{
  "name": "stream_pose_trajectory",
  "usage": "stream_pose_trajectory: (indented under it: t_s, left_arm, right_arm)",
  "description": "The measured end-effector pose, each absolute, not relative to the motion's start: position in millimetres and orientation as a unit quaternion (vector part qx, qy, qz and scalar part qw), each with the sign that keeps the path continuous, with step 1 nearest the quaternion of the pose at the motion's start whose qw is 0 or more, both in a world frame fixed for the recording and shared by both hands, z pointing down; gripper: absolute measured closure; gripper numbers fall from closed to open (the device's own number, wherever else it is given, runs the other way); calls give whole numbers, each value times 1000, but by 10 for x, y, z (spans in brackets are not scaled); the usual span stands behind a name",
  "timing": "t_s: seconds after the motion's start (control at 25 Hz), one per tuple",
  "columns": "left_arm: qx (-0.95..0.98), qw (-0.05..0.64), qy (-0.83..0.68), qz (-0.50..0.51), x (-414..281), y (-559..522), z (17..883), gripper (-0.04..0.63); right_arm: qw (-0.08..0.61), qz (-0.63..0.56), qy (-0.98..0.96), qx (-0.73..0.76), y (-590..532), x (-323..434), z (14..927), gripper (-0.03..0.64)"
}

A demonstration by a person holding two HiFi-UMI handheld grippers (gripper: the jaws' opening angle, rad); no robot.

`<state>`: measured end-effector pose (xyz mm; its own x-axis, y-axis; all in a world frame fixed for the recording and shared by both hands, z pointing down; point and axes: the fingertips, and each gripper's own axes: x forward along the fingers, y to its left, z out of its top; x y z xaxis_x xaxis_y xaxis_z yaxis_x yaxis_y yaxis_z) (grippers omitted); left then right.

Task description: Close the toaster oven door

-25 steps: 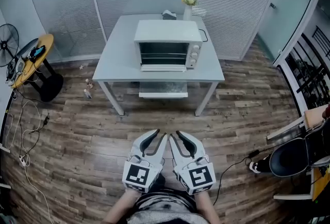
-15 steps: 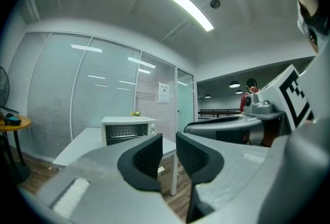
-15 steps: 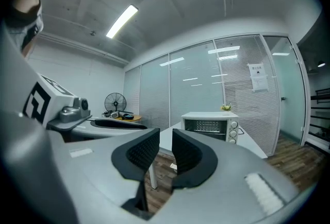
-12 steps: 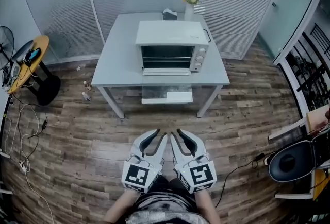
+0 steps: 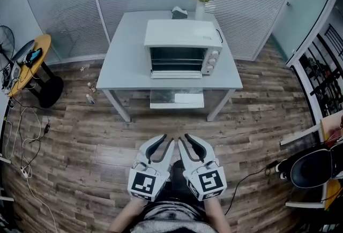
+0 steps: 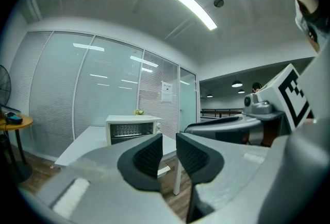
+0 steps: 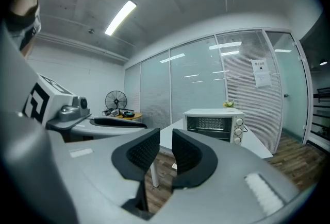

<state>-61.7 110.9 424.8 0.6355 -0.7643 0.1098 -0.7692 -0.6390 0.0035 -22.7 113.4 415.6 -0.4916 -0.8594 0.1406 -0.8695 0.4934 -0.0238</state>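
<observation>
Left tongs and right tongs are being carried nearer the tabletop, both being held slightly open, nothing gripped. The toaster oven is being seen toward the tabletop's back edge, door hanging open.

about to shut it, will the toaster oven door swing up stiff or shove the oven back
The door lies folded down from its bottom edge, so it likely swings up rigidly. The toaster oven looks merely set on a smooth table; a hard push might slide it.

Well ahead of the fingers stands the desk; on it the toaster oven, a vase behind.
</observation>
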Motion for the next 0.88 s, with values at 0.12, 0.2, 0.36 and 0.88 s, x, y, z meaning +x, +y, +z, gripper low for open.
stream_pose_trajectory:
  t_s: [0.12, 0.2, 0.36, 0.88]
  left_arm:
    - [902, 30, -429, 46, -645, 1018, 4233, 508]
    - [900, 36, -433, 41, -647, 941, 4222, 508]
    - [898, 27, -438, 44, -639, 709, 4211, 508]
    - [889, 50, -452, 40, -544, -185, 4187, 508]
  right_arm:
    - [59, 46, -865, 496, 1026, -275, 4153, 547]
    - [59, 45, -866, 494, 946, -280, 4146, 548]
    - [60, 46, -871, 486, 728, -271, 4144, 548]
    - [60, 55, -881, 466, -187, -236, 4142, 551]
